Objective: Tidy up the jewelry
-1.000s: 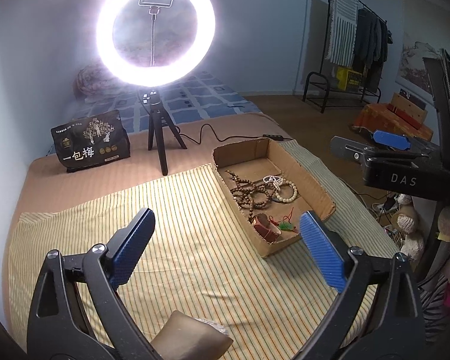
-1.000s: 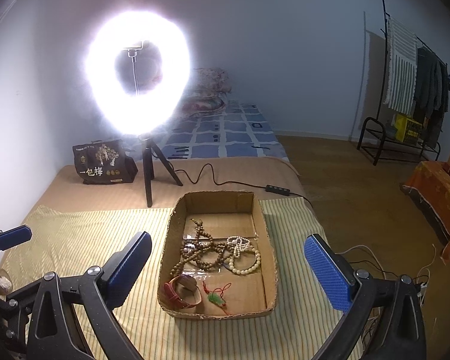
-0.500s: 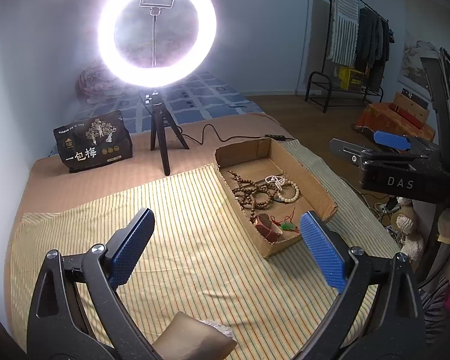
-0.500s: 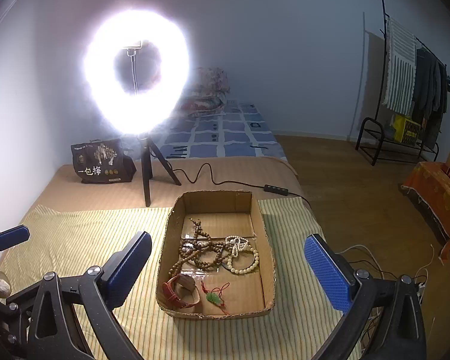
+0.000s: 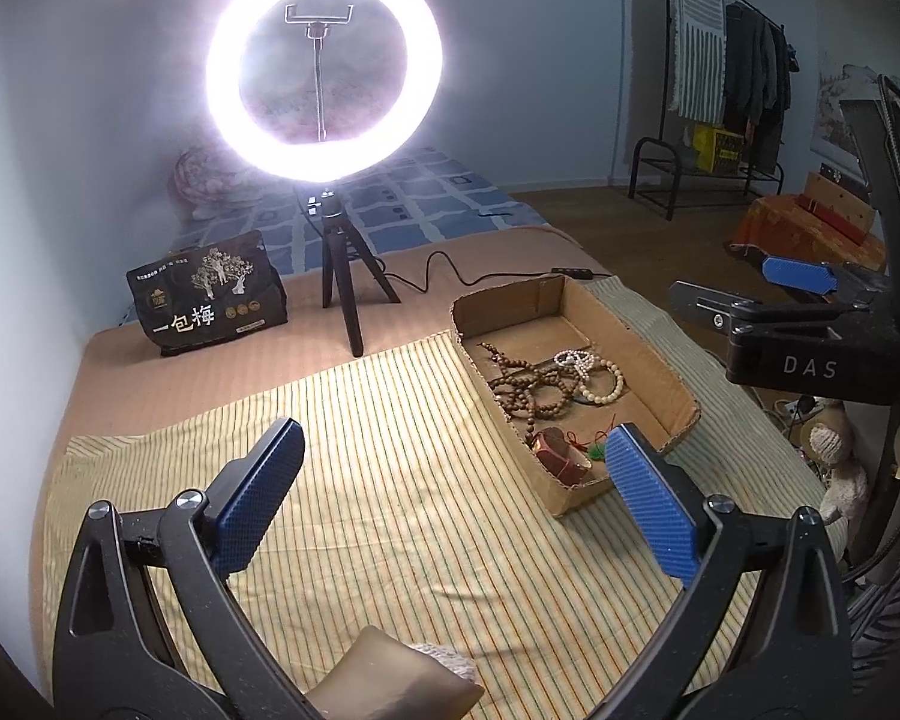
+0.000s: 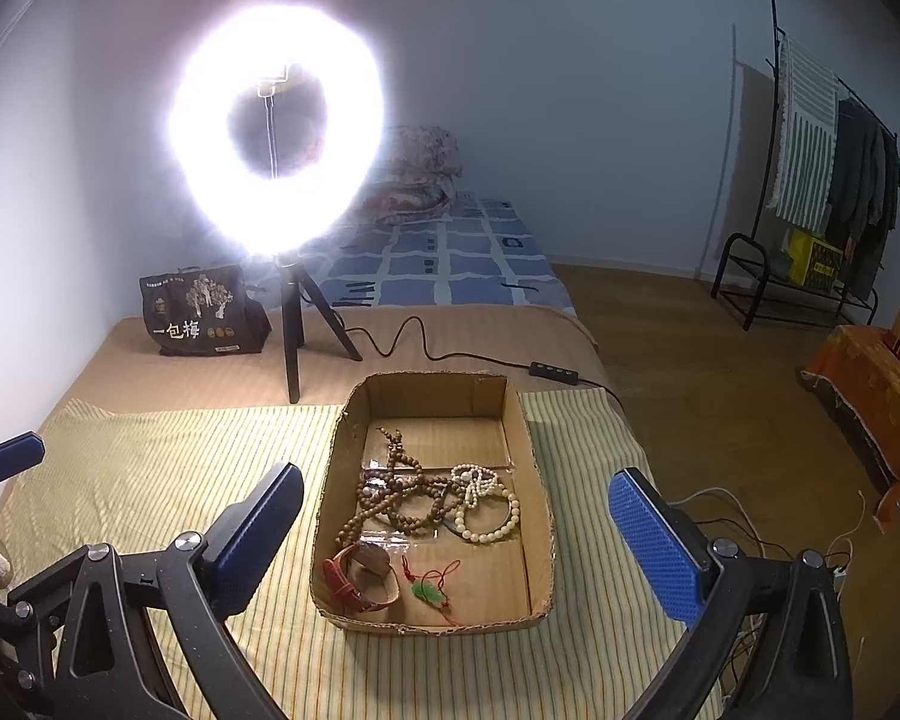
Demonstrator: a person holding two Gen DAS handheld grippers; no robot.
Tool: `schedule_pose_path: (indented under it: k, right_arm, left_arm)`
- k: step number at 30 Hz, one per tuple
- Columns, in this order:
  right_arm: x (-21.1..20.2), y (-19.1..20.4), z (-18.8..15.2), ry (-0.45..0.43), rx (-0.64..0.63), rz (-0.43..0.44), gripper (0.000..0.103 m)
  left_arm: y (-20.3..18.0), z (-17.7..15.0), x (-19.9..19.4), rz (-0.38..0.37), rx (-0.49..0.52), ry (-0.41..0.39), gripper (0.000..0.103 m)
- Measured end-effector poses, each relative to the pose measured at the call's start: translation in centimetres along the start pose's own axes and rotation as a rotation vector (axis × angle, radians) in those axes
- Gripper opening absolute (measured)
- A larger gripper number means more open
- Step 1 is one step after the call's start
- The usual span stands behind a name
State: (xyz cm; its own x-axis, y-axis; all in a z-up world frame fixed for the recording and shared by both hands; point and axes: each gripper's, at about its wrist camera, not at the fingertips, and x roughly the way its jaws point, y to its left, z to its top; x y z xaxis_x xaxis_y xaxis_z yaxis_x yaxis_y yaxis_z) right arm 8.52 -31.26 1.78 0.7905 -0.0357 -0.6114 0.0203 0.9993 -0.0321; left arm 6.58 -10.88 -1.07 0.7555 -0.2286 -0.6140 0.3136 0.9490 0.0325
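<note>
A shallow cardboard box [image 6: 432, 396] lies on a striped cloth. It holds brown wooden bead strands [image 6: 399, 495], cream bead bracelets [image 6: 489, 516], a red strap watch [image 6: 360, 576] and a green pendant on red cord [image 6: 429, 591]. My right gripper [image 6: 457, 477] hangs open above the box's near end, holding nothing. My left gripper [image 5: 453, 438] is open over the cloth, left of the box [image 5: 510, 306]. From there I see the beads [image 5: 528, 387], bracelets [image 5: 600, 381], watch [image 5: 561, 450] and pendant [image 5: 597, 451].
A lit ring light on a tripod [image 5: 324, 60] stands behind the cloth, and its cable [image 6: 402, 348] runs past the box's far end. A black printed bag [image 5: 207, 294] sits at the back left. The bed edge drops to wooden floor [image 6: 720, 396] on the right.
Both views have drifted only slightly. Both grippers stay open, and the jewelry in the box has not moved.
</note>
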Motion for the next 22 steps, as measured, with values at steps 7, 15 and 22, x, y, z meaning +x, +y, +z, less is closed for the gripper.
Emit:
schedule_pose_path:
  k: [7, 15, 22]
  right_arm:
    - [0.21, 0.16, -0.07, 0.012, -0.007, -0.006, 0.103]
    - [0.37, 0.39, -0.16, 0.021, -0.015, -0.008, 0.103]
    - [0.74, 0.42, -0.35, 0.031, -0.018, -0.013, 0.103]
  left_arm:
    - [0.08, -0.07, 0.36, 0.009, -0.007, 0.013, 0.102]
    - [0.23, -0.15, 0.43, 0.017, -0.008, 0.017, 0.102]
    - [0.63, -0.23, 0.39, 0.034, -0.027, 0.009, 0.102]
